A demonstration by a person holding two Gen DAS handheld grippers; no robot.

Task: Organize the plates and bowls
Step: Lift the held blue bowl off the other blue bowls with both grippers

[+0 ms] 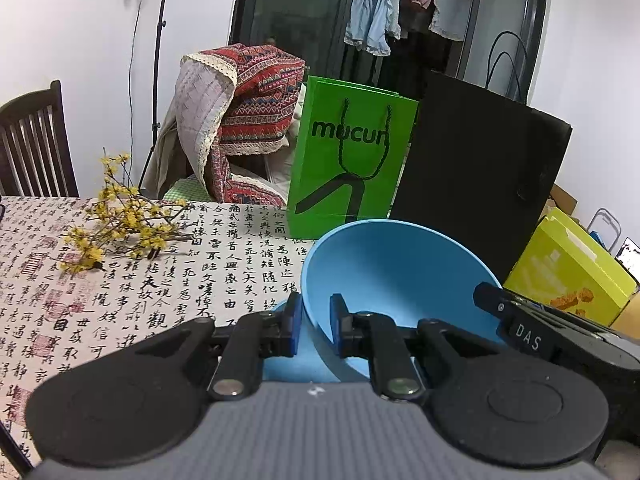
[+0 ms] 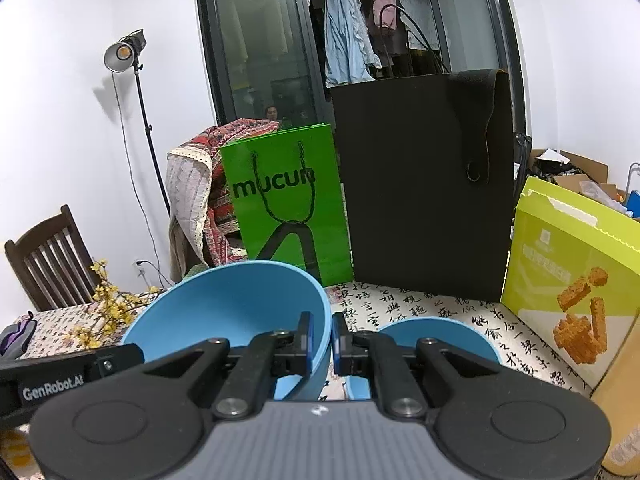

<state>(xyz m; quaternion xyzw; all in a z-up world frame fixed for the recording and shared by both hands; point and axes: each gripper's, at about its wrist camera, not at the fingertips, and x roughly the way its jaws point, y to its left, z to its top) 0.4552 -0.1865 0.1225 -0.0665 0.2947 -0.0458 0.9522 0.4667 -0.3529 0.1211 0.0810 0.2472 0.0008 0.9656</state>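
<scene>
Both your left gripper and right gripper have jaws clamped on the large blue bowl's opposite rims, above the counter. Keep it level; lower it squarely into the smaller blue bowl.

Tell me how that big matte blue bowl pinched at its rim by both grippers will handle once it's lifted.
The big matte blue bowl looks like thin plastic, so probably light and unbreakable. Held only by rim pinches from the left gripper and right gripper, it could swing or tilt. Its smooth matte wall might slip.
</scene>
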